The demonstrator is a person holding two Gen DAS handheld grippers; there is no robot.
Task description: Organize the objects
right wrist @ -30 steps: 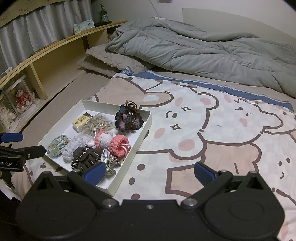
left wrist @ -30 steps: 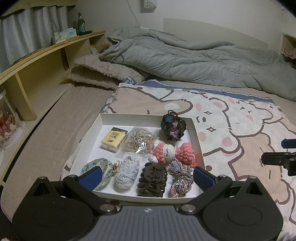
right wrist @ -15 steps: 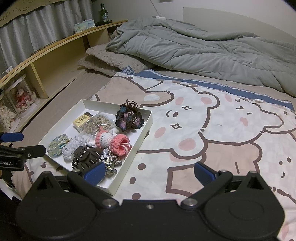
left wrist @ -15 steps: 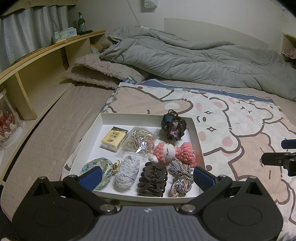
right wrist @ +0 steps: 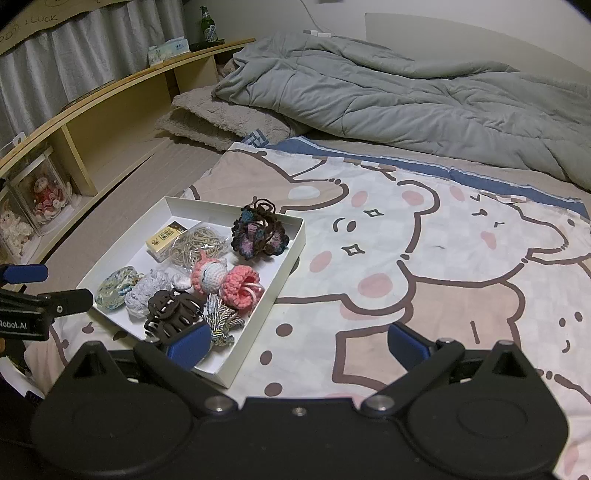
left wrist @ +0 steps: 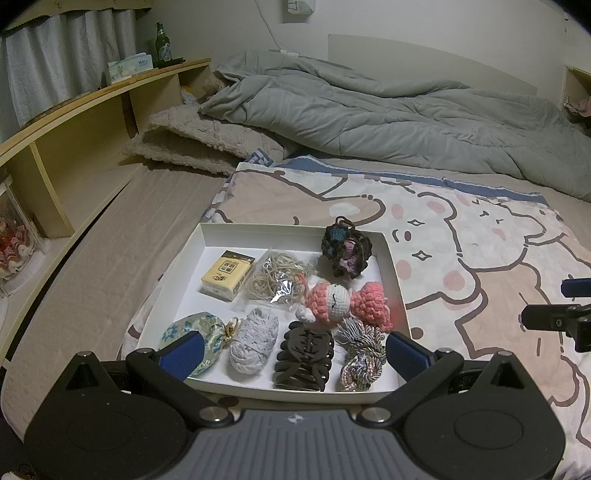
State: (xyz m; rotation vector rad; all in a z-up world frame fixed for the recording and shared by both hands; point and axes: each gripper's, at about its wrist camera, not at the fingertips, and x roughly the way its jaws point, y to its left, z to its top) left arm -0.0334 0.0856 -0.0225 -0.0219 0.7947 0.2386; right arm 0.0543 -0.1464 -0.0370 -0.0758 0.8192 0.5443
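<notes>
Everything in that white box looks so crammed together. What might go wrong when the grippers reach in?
The brown hair claw lies tight between the grey yarn bundle and the twisted cord, so the open left gripper could snag a neighbour. The white box sits on soft bedding and may tip or slide if pressed.

Dim bedrm: grey duvet (left wrist: 388, 122) on bed, wood shelf (left wrist: 74, 122) left, white wall (left wrist: 406, 22).
</notes>
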